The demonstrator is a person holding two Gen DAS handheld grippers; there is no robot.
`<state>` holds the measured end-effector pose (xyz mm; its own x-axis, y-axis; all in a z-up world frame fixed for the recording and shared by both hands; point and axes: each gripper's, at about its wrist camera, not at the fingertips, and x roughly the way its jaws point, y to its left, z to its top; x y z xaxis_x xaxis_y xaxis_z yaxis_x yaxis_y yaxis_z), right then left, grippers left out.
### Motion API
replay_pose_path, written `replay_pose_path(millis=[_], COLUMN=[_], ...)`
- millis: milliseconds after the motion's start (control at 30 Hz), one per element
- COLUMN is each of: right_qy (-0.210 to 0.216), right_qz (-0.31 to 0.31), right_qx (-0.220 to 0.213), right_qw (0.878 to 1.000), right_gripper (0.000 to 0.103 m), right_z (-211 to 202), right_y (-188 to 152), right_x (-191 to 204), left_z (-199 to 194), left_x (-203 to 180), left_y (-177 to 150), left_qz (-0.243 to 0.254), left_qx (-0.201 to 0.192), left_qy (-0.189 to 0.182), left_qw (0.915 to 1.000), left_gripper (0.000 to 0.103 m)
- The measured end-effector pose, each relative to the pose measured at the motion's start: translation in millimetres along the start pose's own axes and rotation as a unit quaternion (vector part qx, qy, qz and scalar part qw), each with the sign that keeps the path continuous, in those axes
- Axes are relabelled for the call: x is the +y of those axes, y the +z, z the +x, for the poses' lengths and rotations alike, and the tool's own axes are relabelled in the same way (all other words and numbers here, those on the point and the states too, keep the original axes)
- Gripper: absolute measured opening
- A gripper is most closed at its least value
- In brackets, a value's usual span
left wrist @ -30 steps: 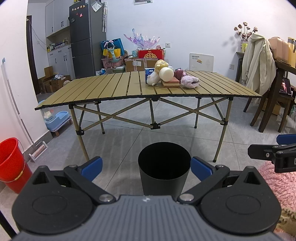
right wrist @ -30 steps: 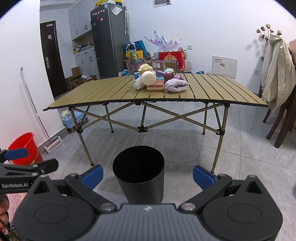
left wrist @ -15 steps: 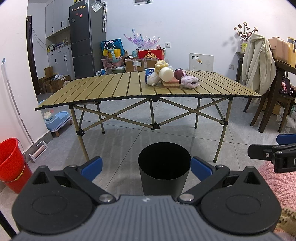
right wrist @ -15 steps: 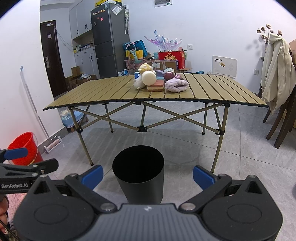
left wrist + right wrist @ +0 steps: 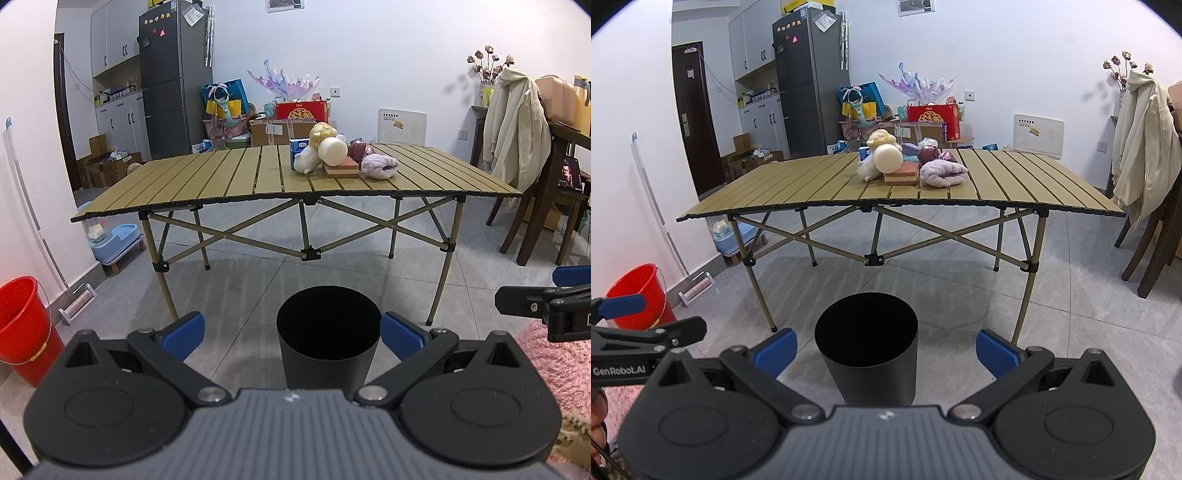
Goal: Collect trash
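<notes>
To start well, both tools needed carrying forward over the black bin (image 5: 328,332) to the pile (image 5: 341,157) on the far folding table (image 5: 221,181) (which pieces counted as trash was hard to tell). The left gripper (image 5: 291,332) and right gripper (image 5: 886,349) were held low, level, jaws wide, empty.

Bin (image 5: 328,332) base hidden behind the left gripper (image 5: 291,330) body, lower centre; inside all black, contents cannot be told. Same in the right view: bin (image 5: 866,343) foot cut by the right gripper (image 5: 885,347). Bucket (image 5: 22,317) clipped by left edge. Rug (image 5: 554,358) runs off lower right. Pile on the tabletop (image 5: 240,177): blue box (image 5: 297,149) half behind a plush (image 5: 308,159); lettering too small to read. Hand (image 5: 597,428) barely shows at lower left edge.
</notes>
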<state>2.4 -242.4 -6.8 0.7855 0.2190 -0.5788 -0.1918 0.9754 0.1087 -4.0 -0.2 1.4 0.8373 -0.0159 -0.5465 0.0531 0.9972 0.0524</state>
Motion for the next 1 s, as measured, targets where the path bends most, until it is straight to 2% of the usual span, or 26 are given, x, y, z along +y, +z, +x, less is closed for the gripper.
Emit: replay_pose_path(millis=[633, 1000], right_qy=[-0.005, -0.013], right_qz=[-0.005, -0.007], right_qx=[-0.005, -0.021], right_qw=[1.000, 1.000], right_gripper=[0.103, 0.103], right_z=[0, 25], right_y=[7, 28], right_x=[1, -5], left_z=[2, 33], left_x=[6, 15], left_y=[7, 23], left_qz=[-0.004, -0.016], left_qx=[-0.011, -0.019], left_qy=[0.001, 0.015], left_qw=[0.9999, 0.9996], left_gripper=[0.103, 0.103])
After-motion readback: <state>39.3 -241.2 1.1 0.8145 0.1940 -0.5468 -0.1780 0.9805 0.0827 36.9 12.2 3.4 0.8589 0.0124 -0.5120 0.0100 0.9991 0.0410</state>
